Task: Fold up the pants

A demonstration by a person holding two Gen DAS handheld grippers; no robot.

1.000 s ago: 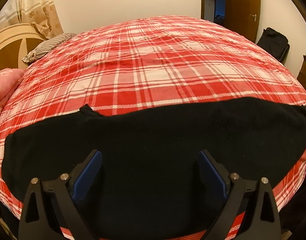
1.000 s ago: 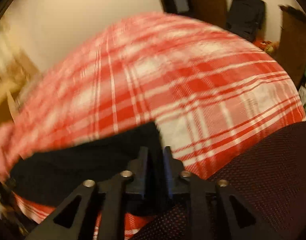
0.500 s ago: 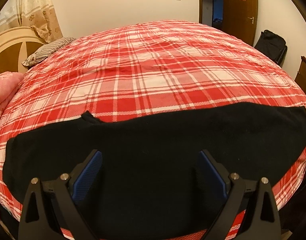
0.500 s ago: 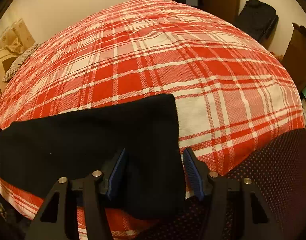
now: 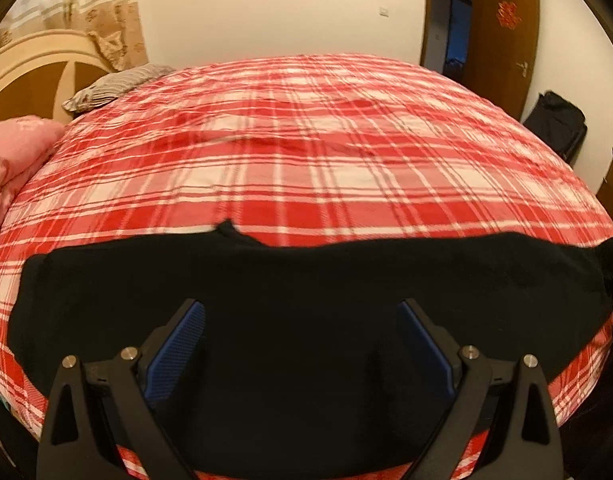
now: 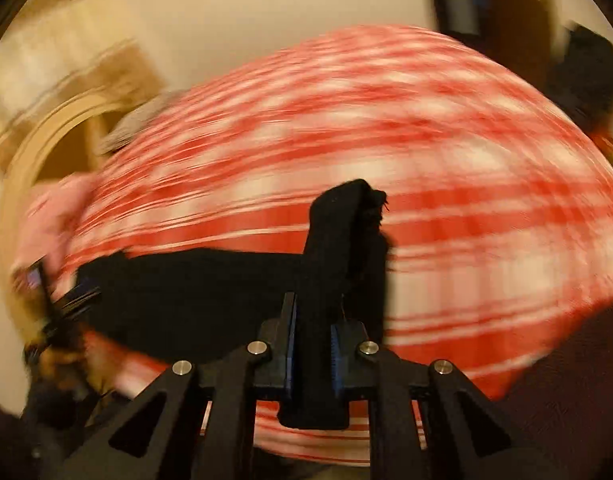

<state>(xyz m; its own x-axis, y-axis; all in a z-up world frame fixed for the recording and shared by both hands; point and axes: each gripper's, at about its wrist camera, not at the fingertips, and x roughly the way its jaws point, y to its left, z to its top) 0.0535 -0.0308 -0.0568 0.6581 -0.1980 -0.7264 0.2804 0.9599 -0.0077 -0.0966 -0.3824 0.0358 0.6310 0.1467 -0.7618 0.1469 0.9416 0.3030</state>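
Black pants (image 5: 306,280) lie stretched across the near edge of the bed. In the left wrist view my left gripper (image 5: 300,308) hovers over their middle. It is open, its blue pads (image 5: 178,344) wide apart with nothing gripped. In the blurred right wrist view my right gripper (image 6: 314,312) is closing its jaws on one end of the pants (image 6: 346,220). The pads press on the fabric, which bunches up and stands above the fingers. The rest of the pants (image 6: 186,288) trails to the left on the bed.
The bed is covered by a red and white plaid sheet (image 5: 306,152). A headboard (image 5: 34,76), a pink quilt (image 5: 14,152) and a striped pillow (image 5: 118,84) are at far left. A door (image 5: 502,40) and a black bag (image 5: 558,124) are at right. A person's dark red garment (image 6: 566,380) is near right.
My right gripper was open around the pants' end and has closed on it. It has lifted the end and swung it leftwards. The left gripper stays open and has shifted slightly.
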